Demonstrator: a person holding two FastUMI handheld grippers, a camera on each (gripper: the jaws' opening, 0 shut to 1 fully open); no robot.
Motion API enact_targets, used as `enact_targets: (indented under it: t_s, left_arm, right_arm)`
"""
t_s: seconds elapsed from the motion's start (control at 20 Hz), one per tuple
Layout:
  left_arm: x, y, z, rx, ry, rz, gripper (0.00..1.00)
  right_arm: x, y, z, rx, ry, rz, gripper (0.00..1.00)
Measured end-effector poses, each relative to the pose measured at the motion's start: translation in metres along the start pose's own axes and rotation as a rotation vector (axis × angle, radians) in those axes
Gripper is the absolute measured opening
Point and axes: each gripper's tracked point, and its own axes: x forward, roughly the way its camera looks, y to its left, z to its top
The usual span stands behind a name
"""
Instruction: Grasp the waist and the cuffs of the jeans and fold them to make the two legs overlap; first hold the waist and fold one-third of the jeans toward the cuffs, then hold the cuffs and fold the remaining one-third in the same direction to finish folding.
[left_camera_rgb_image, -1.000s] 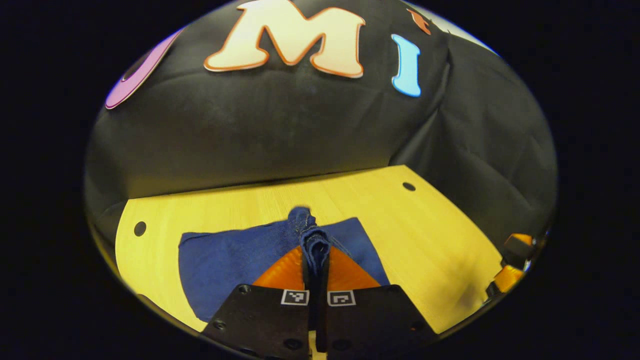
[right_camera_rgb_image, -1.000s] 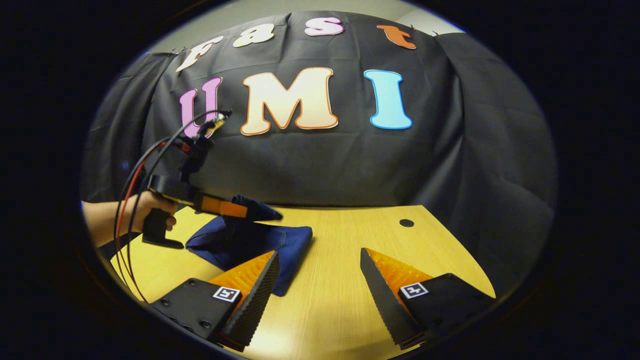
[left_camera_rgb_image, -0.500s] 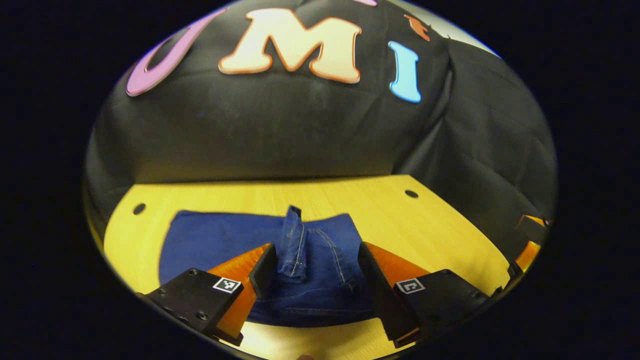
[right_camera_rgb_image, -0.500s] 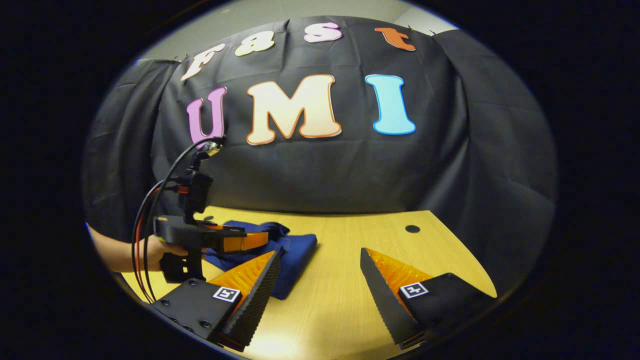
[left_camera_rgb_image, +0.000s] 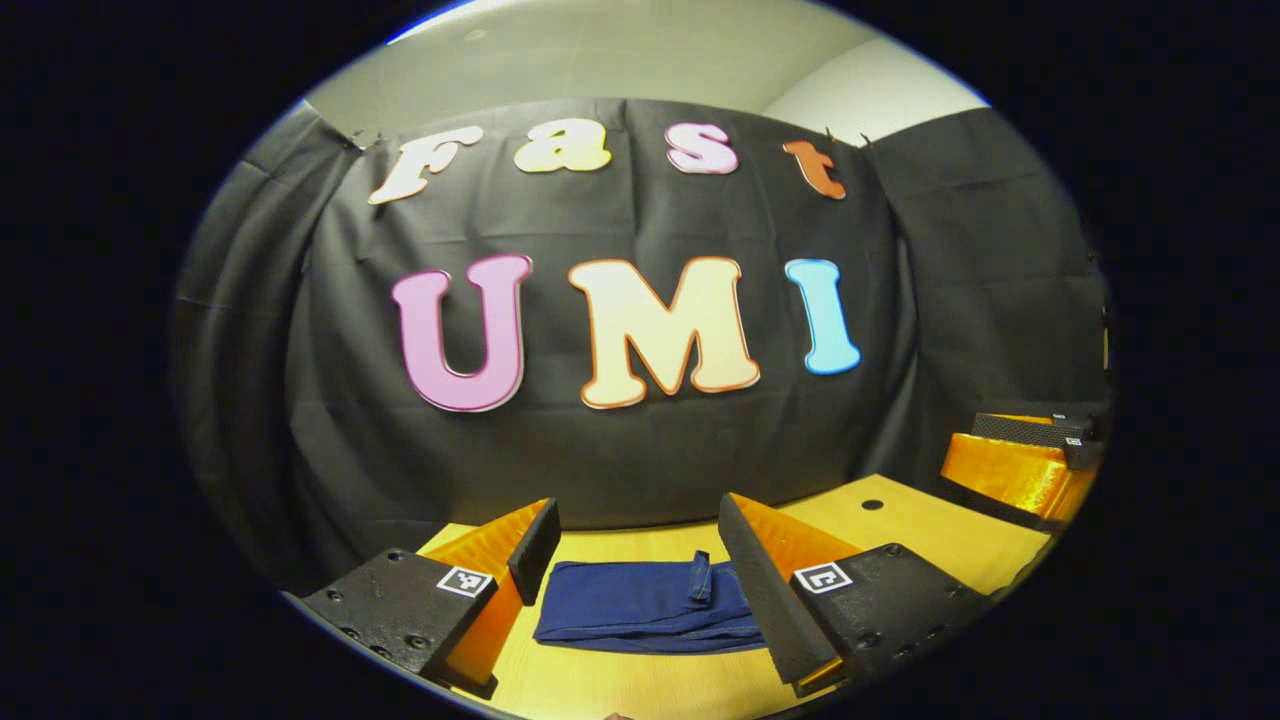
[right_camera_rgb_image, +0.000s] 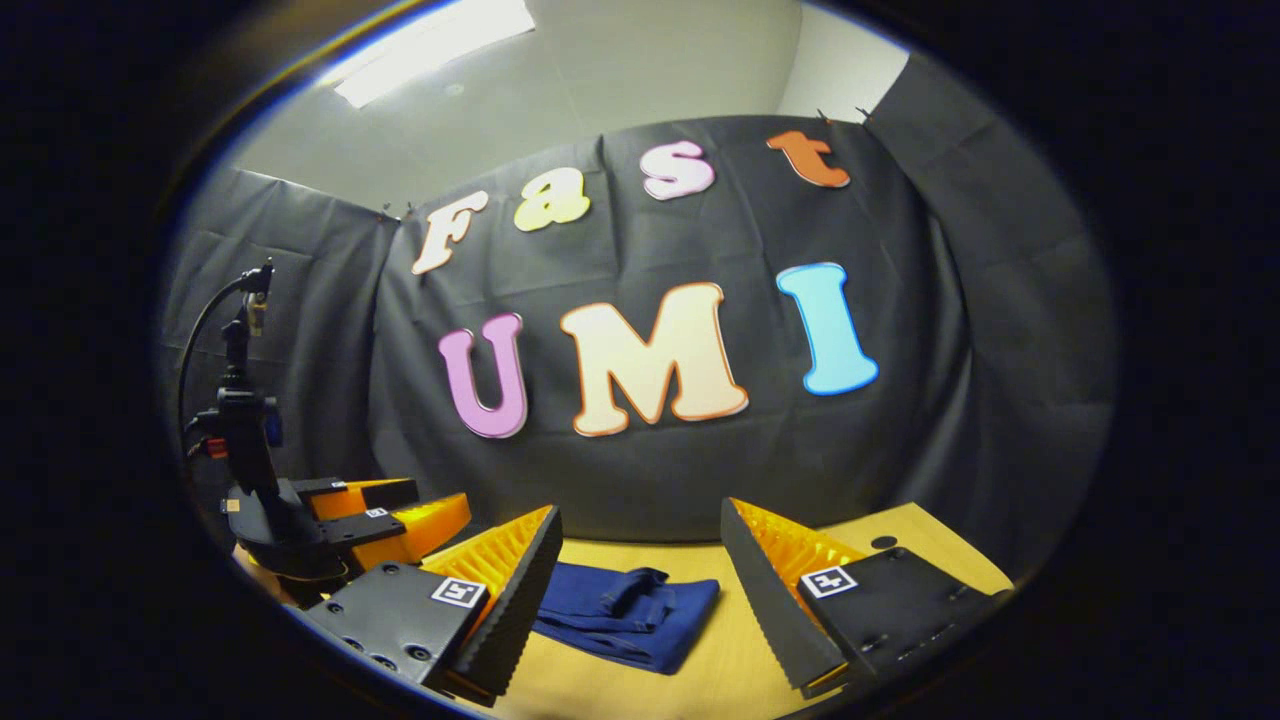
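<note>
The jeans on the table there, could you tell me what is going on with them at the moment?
A person is folding them with a two-finger gripper in each hand. The jeans lie on the wooden table as a compact folded bundle, with one small flap of denim standing up on top. Neither gripper is touching them: the left gripper and the right gripper are both open and held above the table, short of the bundle. The fold looks finished or very nearly so.

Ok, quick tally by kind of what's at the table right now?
Jeans, folded in a stack: 1
Grippers, left gripper and right gripper, both open and holding nothing: 2
Table: 1
Total: 4
</note>
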Motion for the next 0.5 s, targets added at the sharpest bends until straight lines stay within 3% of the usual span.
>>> enact_targets:
  t_s: [0.15, 0.5]
  left_arm:
    - [-0.035, 0.016, 0.014, -0.022, -0.020, -0.005, 0.93]
    - [-0.083, 0.043, 0.028, 0.002, -0.050, 0.016, 0.96]
  right_arm:
    - [-0.020, 0.023, 0.026, -0.032, -0.064, -0.005, 0.95]
    - [-0.049, 0.061, 0.045, -0.023, -0.108, 0.005, 0.96]
